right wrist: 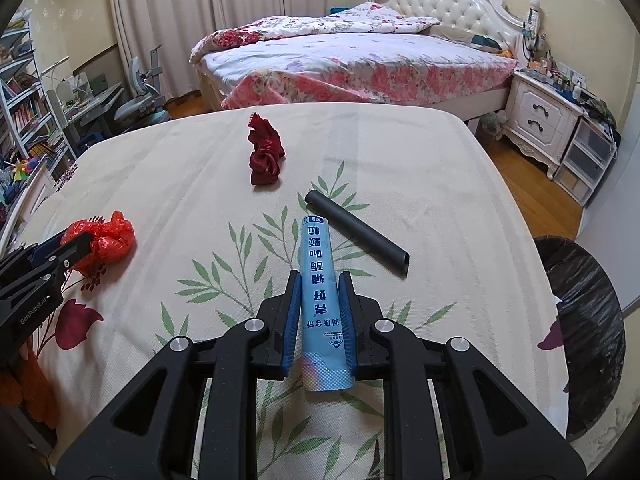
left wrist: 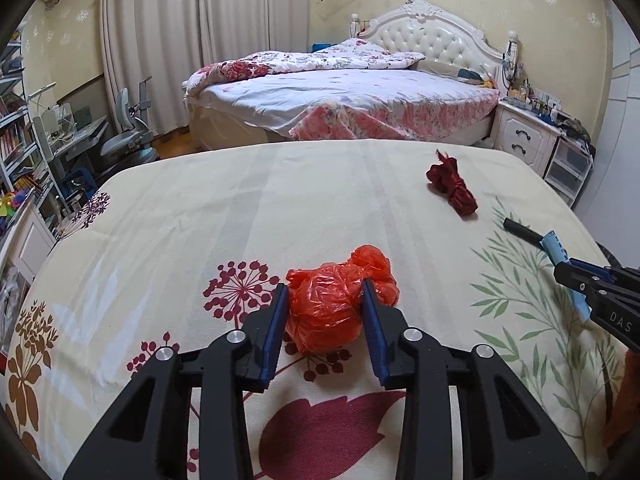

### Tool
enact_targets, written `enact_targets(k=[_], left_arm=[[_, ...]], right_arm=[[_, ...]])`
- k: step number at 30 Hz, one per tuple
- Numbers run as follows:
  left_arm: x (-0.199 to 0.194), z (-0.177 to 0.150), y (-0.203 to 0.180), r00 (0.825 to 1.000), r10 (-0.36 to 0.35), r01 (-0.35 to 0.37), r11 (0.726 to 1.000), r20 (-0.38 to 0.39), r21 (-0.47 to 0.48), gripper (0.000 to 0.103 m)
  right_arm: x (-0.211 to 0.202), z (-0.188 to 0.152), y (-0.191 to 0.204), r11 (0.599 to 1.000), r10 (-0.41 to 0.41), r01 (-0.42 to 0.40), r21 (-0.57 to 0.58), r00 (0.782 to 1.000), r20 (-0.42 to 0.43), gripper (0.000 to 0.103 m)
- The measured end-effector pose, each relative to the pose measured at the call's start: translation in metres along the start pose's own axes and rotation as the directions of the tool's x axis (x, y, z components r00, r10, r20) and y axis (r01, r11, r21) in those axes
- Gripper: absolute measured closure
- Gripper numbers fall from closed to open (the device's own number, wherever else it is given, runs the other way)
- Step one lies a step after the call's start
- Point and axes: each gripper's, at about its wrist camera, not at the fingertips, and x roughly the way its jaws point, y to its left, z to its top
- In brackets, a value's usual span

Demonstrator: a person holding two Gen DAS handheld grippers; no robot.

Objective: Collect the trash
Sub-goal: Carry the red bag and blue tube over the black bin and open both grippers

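A crumpled orange plastic bag (left wrist: 332, 316) lies on the flowered tablecloth (left wrist: 240, 208). My left gripper (left wrist: 325, 286) is shut on it, a blue pad pressing each side. The right wrist view shows the same bag (right wrist: 110, 236) at the left, in the left gripper (right wrist: 76, 250). My right gripper (right wrist: 320, 276) is shut on a light blue printed packet (right wrist: 318, 248) that sticks out forward past the fingertips. A dark red crumpled wad (right wrist: 264, 156) lies further back on the cloth. A black tube (right wrist: 356, 232) rests just right of the packet.
A bin lined with a black bag (right wrist: 580, 300) stands off the table's right edge. Beyond the table are a bed (left wrist: 340, 96), a white nightstand (right wrist: 540, 116), and a desk with chair and shelves (left wrist: 60, 132) at the left.
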Motion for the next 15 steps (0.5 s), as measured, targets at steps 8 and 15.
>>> enact_targets(k=[8,15], left_arm=[[-0.013,0.01,-0.027,0.997,-0.052,0.051,0.998,0.055,0.026,0.076],[-0.017,0.027,-0.072,0.987,-0.124,0.115,0.99,0.102,0.087,0.076]], right_arm=[[-0.016,0.002,-0.017,0.999,-0.036,0.035,0.029,0.999,0.038,0.084],[-0.037,0.006,-0.051,0.989,-0.129,0.121,0.082,0.987,0.097,0.084]])
